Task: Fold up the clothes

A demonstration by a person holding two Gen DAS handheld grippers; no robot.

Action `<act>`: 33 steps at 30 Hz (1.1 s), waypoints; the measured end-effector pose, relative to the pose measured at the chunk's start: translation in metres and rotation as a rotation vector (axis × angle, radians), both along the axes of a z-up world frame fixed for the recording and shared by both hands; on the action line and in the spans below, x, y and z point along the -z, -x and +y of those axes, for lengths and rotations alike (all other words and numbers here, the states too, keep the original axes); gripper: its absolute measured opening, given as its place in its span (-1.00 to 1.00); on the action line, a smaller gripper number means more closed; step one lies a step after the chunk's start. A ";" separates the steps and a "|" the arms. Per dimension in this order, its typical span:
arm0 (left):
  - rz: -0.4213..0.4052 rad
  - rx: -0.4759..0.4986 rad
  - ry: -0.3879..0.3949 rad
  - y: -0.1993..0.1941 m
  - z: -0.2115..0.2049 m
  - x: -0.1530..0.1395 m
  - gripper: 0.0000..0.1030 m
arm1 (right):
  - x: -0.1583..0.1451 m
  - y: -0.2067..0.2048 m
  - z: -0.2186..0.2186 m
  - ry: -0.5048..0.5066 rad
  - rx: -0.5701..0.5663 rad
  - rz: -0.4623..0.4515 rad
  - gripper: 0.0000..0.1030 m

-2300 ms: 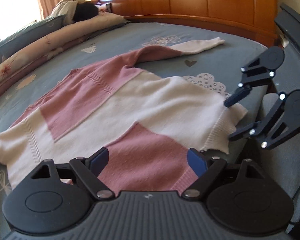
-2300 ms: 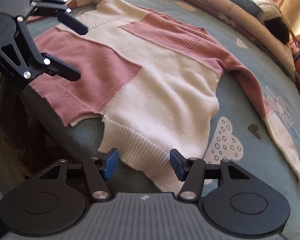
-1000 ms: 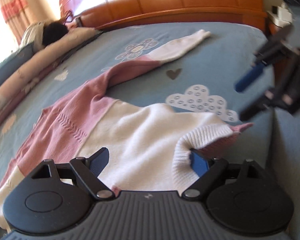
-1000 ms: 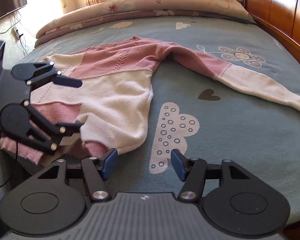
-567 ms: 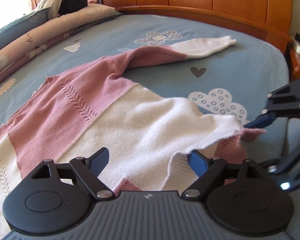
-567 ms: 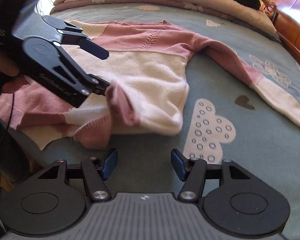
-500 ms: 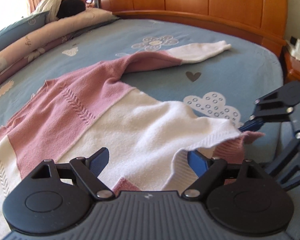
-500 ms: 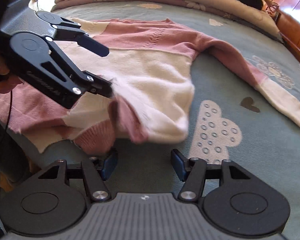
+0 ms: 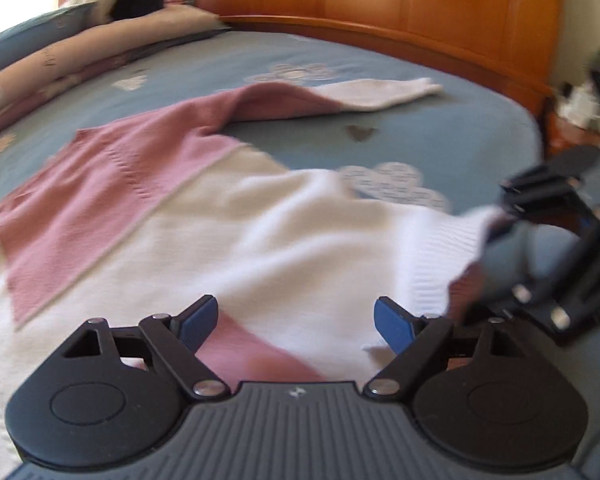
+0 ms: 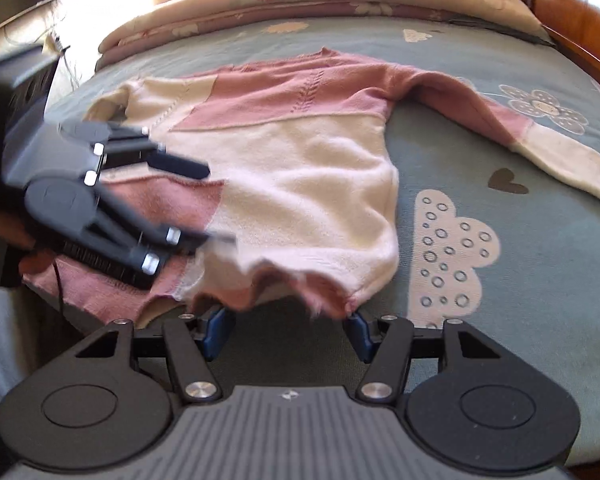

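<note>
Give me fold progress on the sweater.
Early. Done: sweater lies spread on the bed, one sleeve stretched out. In hand: the near hem is rucked up at the right gripper, jaws open; left gripper hovers open over it. Left: no finished fold shows, so sleeves and body all remain.

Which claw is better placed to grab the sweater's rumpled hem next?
Probably the right claw: the rumpled hem lies right at its open fingertips. The left claw hangs open further in, above the sweater's pink and white panels.
</note>
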State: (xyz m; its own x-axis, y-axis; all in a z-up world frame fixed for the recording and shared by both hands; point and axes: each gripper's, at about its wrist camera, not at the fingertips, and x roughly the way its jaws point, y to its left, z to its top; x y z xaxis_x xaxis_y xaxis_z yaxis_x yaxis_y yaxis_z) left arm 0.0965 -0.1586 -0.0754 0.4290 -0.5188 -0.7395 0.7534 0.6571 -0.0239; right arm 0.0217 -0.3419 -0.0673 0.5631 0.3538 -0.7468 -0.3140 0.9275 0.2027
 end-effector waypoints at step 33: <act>0.053 -0.392 -0.039 0.045 0.091 0.016 0.73 | 0.003 -0.055 -0.015 -0.231 0.299 -0.145 0.30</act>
